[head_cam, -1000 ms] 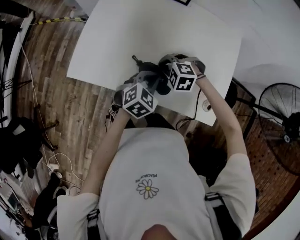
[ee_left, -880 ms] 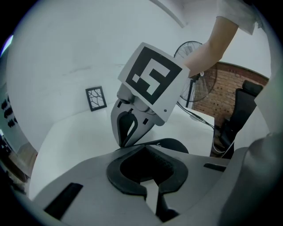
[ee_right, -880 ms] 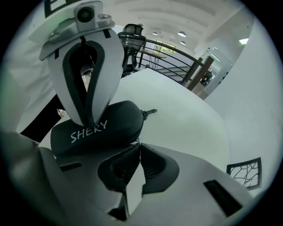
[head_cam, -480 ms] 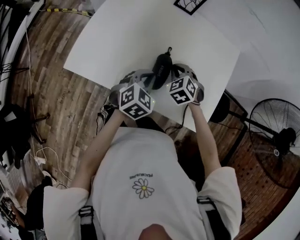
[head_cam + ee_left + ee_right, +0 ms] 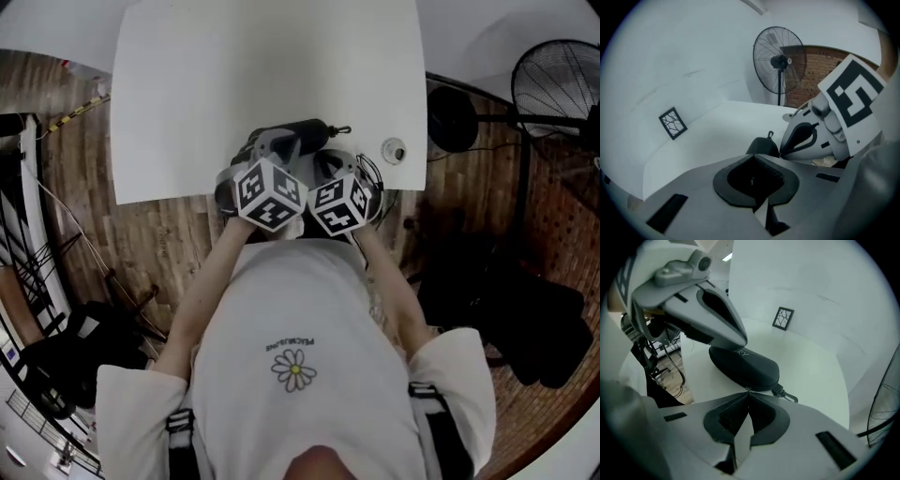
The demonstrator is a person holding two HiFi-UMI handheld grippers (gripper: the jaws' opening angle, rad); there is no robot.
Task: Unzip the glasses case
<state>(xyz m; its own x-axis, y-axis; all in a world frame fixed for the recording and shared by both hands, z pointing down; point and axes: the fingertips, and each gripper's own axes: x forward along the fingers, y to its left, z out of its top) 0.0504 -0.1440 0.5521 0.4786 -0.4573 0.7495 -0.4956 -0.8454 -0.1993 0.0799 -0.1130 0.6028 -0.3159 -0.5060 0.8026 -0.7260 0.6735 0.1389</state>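
Note:
A black zipped glasses case [image 5: 305, 131] [image 5: 745, 366] lies near the white table's [image 5: 234, 75] front edge, and the clip [image 5: 787, 394] on its right end rests on the table. My left gripper [image 5: 279, 142] [image 5: 754, 177] sits over the case's left end, and its jaws look closed on that dark end. One of its grey fingers [image 5: 719, 317] lies along the top of the case. My right gripper [image 5: 325, 157] [image 5: 747, 391] is shut. Its tips are at the case's front seam, with the small metal zipper pull [image 5: 747, 389] pinched between them.
A small round fitting [image 5: 394, 150] sits at the table's right front corner. A standing fan [image 5: 558, 84] [image 5: 780, 61] is to the right, off the table. A small framed black pattern [image 5: 783, 318] lies at the table's far end. Wooden floor with cables [image 5: 66, 244] spreads to the left.
Both grippers and the case have come closer to the table's front edge. The case now lies crosswise instead of pointing away. The right gripper's cube has rolled, and the head view has swung round.

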